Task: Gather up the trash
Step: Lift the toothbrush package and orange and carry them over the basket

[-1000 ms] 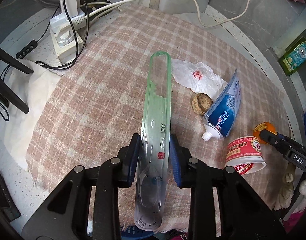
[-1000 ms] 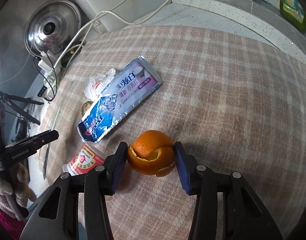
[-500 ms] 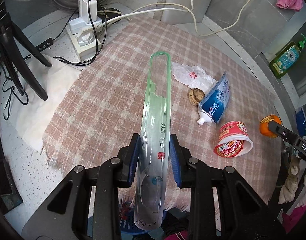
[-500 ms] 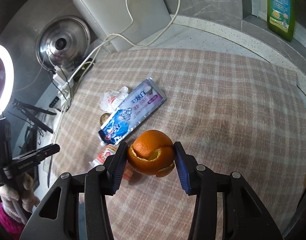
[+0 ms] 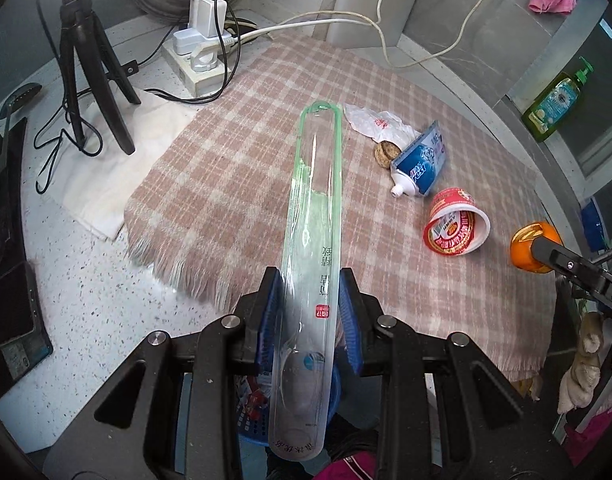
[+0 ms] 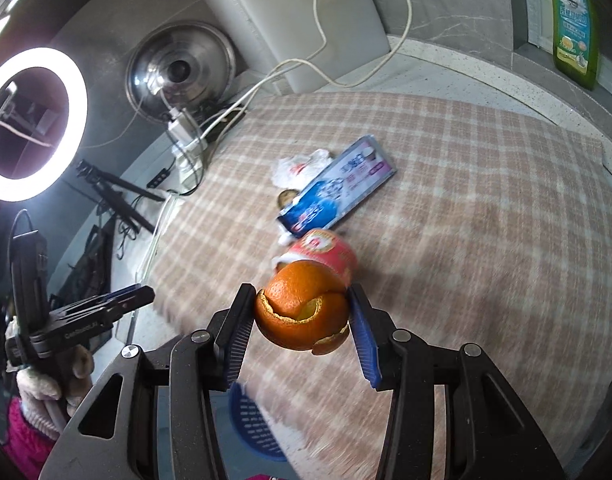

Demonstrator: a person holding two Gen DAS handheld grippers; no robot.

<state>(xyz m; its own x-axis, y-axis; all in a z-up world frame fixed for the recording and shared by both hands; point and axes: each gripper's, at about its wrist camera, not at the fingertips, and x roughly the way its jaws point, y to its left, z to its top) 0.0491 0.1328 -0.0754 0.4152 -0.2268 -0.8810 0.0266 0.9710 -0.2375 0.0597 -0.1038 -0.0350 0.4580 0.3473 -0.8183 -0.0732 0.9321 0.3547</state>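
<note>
Trash is held in both grippers, clear of the table. The left gripper (image 5: 310, 312) is clamped across the lower part of a long clear plastic package (image 5: 312, 248) with a green rim; most of its length sticks out past the pads over the checked cloth (image 5: 226, 184). The right gripper (image 6: 302, 320) pinches a hollow orange peel (image 6: 302, 312) between its blue pads.

Risks, as judged: the package is thin and held well off its middle, so it may bend, pivot or slide out. The peel is split and soft; more squeeze could collapse it, less could drop it short of the blue basket (image 6: 252, 424) below the table edge.

Not yet collected on the cloth: toothpaste tube (image 5: 420, 162), red cup (image 5: 456, 222), crumpled white wrapper (image 5: 376, 122), small brown round item (image 5: 387, 153).

Writing: Chinese characters and a small red stamp on the package; blue and white print on the tube, red print on the cup, none legible enough to name. The right gripper arm shows "DA" in the left view.
</note>
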